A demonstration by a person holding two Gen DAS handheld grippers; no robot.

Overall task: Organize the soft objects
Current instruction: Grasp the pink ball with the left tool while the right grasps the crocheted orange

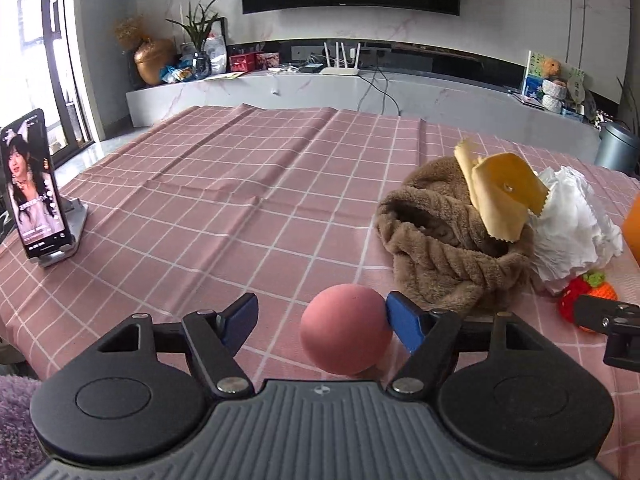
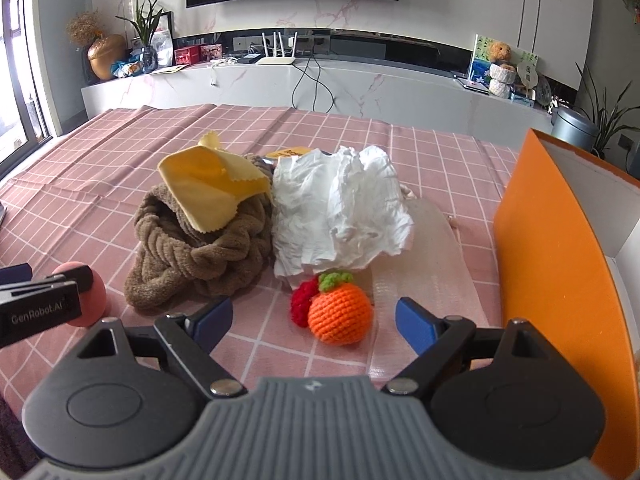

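A pink foam ball (image 1: 346, 329) lies on the pink checked tablecloth between my left gripper's (image 1: 322, 320) open blue fingers, touching the right finger (image 1: 404, 322); it also shows in the right wrist view (image 2: 89, 298). Beyond it lies a brown plush towel (image 1: 444, 240) with a yellow cloth (image 1: 500, 196) on top, and crumpled white tissue (image 1: 572, 220). My right gripper (image 2: 314, 320) is open around a crocheted orange fruit (image 2: 340, 314) with a red crocheted piece (image 2: 302, 304) beside it. The towel (image 2: 200, 256), yellow cloth (image 2: 208, 188) and tissue (image 2: 340, 212) lie just behind.
An orange box (image 2: 556, 264) with a white inside stands at the right. A clear plastic sheet (image 2: 424, 264) lies under the tissue. A phone on a stand (image 1: 36, 188) is at the table's left edge. A TV shelf (image 1: 360, 88) runs behind the table.
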